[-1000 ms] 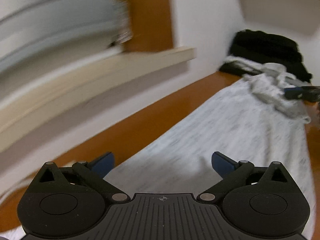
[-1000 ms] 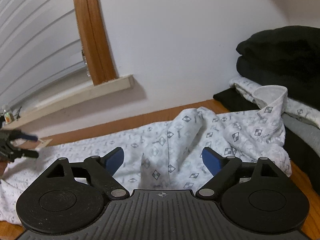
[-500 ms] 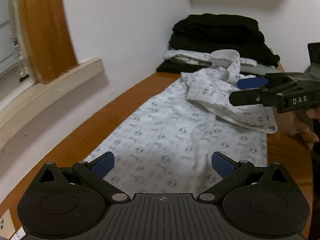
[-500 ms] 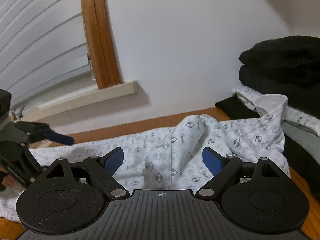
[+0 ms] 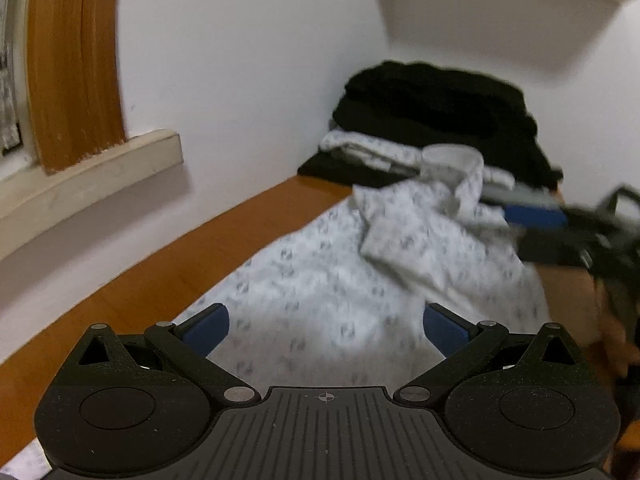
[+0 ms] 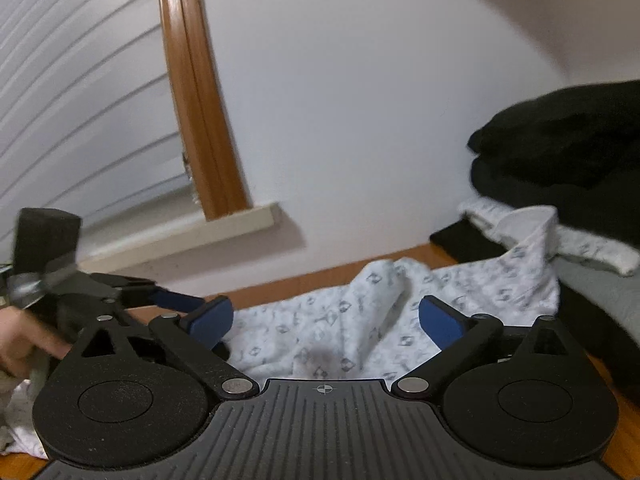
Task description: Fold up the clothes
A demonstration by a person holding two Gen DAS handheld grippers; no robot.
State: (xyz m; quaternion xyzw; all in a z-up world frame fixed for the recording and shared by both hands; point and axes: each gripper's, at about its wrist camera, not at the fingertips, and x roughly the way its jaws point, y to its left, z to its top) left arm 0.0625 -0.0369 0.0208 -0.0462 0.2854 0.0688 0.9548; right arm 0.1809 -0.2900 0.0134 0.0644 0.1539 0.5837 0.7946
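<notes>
- One white patterned shirt (image 5: 328, 280) lies spread lengthwise on the wooden table (image 5: 168, 280), collar (image 6: 528, 228) raised, a sleeve folded over its chest.
- Left gripper (image 5: 326, 326) and right gripper (image 6: 326, 320): blue fingers spread wide over the fabric, holding nothing.
- Stack of folded clothes (image 5: 436, 120), black on top, touches the collar end.
- White wall, window sill (image 6: 192, 236), wooden frame (image 6: 196, 120), blinds behind.
</notes>
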